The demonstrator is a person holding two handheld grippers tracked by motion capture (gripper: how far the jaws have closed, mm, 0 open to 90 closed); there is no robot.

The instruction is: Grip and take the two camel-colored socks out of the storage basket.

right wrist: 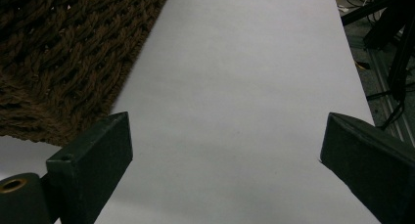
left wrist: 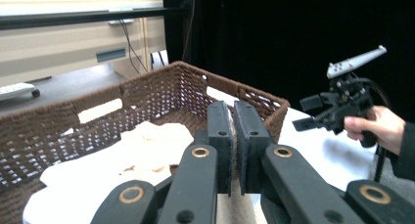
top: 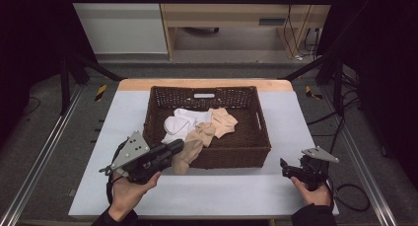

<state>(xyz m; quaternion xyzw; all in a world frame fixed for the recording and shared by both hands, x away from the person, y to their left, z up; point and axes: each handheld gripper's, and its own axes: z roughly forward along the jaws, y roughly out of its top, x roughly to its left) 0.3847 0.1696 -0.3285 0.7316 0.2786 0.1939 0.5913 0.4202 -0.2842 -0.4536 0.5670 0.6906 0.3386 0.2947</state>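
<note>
White-topped table, brown wicker basket resting on it

The basket is woven brown wicker, rough and matt, its coarse plaited strands plain in the right gripper view. Inside lie soft cloth socks: the white socks and the beige socks both look like matt knit fabric. The counter has a smooth, pale, matt top with a light wood edge at the far side. The left hand-held gripper is matt black plastic with brass-coloured rivets, under a dull grey metal plate.
</note>
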